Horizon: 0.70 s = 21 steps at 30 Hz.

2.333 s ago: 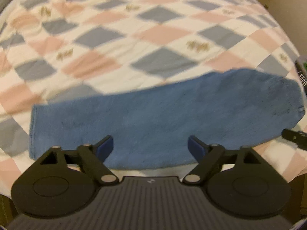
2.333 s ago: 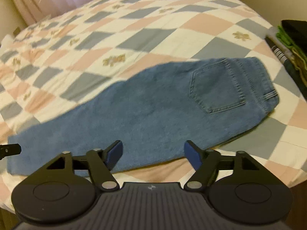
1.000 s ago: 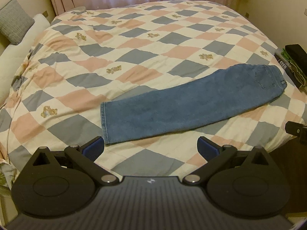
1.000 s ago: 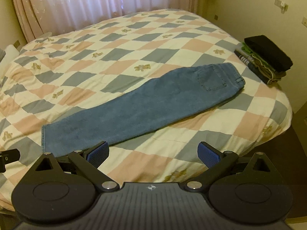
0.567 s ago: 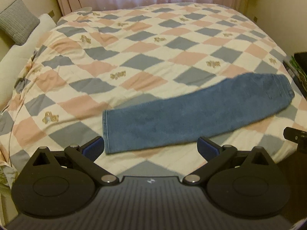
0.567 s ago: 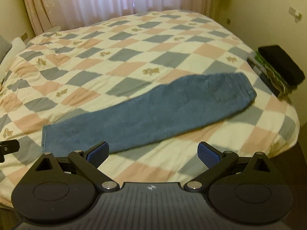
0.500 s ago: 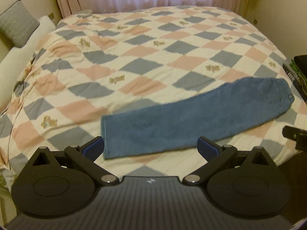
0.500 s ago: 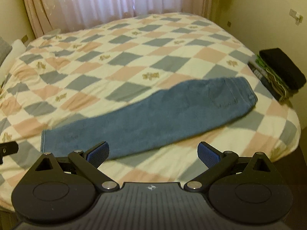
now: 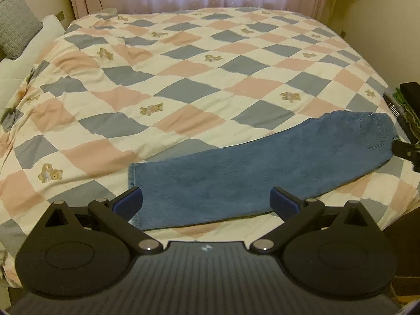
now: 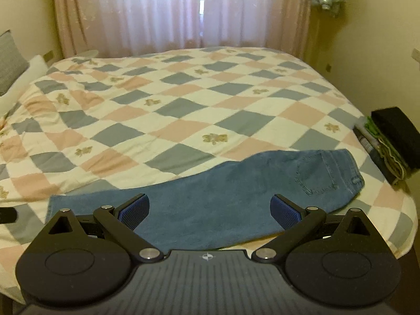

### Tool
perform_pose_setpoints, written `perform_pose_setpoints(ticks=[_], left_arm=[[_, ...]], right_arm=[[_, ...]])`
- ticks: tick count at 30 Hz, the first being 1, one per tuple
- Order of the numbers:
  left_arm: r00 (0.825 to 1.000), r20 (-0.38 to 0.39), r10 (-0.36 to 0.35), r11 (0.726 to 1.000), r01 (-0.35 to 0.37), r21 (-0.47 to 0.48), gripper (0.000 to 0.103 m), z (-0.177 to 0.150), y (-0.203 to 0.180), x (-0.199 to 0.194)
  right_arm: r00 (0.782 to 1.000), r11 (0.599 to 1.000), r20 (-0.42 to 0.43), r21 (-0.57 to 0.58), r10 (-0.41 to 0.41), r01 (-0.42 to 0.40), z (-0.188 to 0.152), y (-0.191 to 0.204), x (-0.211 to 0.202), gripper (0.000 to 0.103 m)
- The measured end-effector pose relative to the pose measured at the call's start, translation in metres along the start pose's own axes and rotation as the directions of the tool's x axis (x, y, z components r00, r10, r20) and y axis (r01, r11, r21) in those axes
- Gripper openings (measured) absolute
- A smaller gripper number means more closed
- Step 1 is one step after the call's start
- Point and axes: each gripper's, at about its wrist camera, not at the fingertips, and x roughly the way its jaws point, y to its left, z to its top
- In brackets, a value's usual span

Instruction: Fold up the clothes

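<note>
Jeans point(image 9: 262, 168) lying leg-on-leg along bed point(image 9: 183, 84) near edge, within reach. Left gripper point(image 9: 206, 200), right gripper point(image 10: 208, 210) hovering above, jaws apart, holding nothing.

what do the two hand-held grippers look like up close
Both look alike. The left hand-held gripper and the right hand-held gripper have matte black bodies with ribbed tops, a small white logo, round side housings, silver pivot pins and blue textured pads on black linkage fingers.

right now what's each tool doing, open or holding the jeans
Left tool: open, holding nothing, above the jeans.
Right tool: open, holding nothing.
</note>
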Motion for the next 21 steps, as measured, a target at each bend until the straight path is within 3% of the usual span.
perform_pose_setpoints(ticks=[4,7,13,18,21], left_arm=[[0.998,-0.036,-0.045,0.999,0.046,0.024,0.102,0.013,0.021,0.018],[0.993,-0.059,-0.106,0.987,0.112,0.113,0.102,0.025,0.027,0.034],[0.973,-0.094,-0.212,0.925,0.23,0.303,0.102,0.044,0.059,0.044],[0.949,-0.194,-0.249,0.879,0.306,0.365,0.102,0.039,0.101,0.074],[0.933,-0.232,-0.275,0.872,0.344,0.35,0.102,0.033,0.114,0.085]], right_arm=[[0.997,0.996,-0.05,0.061,-0.065,0.068,-0.007,0.005,0.011,0.101],[0.99,0.983,-0.063,0.132,-0.123,0.13,-0.012,0.014,0.013,0.101],[0.975,0.922,-0.11,0.319,-0.195,0.22,-0.03,0.062,0.004,0.101],[0.963,0.891,-0.164,0.372,-0.213,0.26,-0.058,0.123,-0.008,0.101],[0.947,0.875,-0.228,0.379,-0.227,0.301,-0.084,0.147,-0.017,0.101]])
